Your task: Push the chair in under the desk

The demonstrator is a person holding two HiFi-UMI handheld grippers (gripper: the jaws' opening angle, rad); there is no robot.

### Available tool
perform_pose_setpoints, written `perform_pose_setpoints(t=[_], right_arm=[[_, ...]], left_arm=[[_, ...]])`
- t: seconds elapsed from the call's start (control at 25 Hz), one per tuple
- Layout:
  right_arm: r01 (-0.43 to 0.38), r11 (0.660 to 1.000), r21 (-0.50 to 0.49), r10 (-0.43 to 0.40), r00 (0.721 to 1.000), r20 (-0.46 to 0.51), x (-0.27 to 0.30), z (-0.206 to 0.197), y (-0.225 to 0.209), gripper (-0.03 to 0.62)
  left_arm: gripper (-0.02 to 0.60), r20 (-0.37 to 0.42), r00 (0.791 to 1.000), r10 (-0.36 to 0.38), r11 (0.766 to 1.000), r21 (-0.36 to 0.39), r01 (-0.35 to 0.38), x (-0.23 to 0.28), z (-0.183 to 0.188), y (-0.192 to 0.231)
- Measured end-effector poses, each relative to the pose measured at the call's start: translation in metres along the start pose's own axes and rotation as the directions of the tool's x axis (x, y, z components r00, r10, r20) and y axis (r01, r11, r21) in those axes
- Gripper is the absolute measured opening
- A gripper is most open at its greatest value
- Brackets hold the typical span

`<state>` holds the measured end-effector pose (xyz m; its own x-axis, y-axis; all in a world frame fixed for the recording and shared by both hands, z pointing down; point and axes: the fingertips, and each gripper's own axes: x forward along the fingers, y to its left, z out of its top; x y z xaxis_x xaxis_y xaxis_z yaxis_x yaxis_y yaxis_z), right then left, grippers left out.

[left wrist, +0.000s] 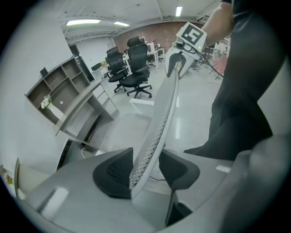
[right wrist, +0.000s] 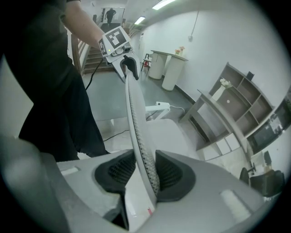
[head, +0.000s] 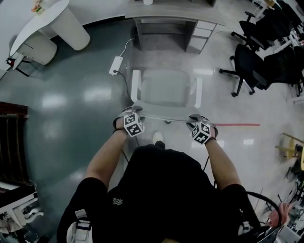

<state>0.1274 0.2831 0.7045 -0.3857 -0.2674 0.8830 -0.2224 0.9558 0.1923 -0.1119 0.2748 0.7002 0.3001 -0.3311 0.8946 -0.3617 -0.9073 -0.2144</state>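
My left claw (head: 135, 110) is clamped on the left end of the top rim of the pale grey mesh-backed chair (head: 166, 88), with the mesh pinched between its dark pads (left wrist: 111, 175). My right claw (head: 195, 118) is clamped on the same rim at its right end. The chair stands just short of the grey desk with drawers (head: 180, 13), facing its far knee opening.

Blk office chairs (head: 247, 66), pwr strip (head: 116, 65).
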Motion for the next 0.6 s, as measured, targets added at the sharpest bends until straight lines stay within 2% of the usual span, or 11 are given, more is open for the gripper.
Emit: perform_pose_setpoints(t=[0.24, 0.6], right_arm=[[0.039, 0.999, 0.026, -0.039, 0.999, -0.004, 0.020, 0.014, -0.051, 0.140], [0.057, 0.998, 0.037, -0.057, 0.998, 0.002, 0.041, 0.026, -0.119, 0.141]], left_arm=[[0.187, 0.018, 1.000, 0.018, 1.000, 0.021, -0.018, 0.018, 0.007, 0.057], [0.190, 0.010, 0.999, 0.030, 0.999, 0.017, -0.030, 0.043, 0.023, 0.128]])
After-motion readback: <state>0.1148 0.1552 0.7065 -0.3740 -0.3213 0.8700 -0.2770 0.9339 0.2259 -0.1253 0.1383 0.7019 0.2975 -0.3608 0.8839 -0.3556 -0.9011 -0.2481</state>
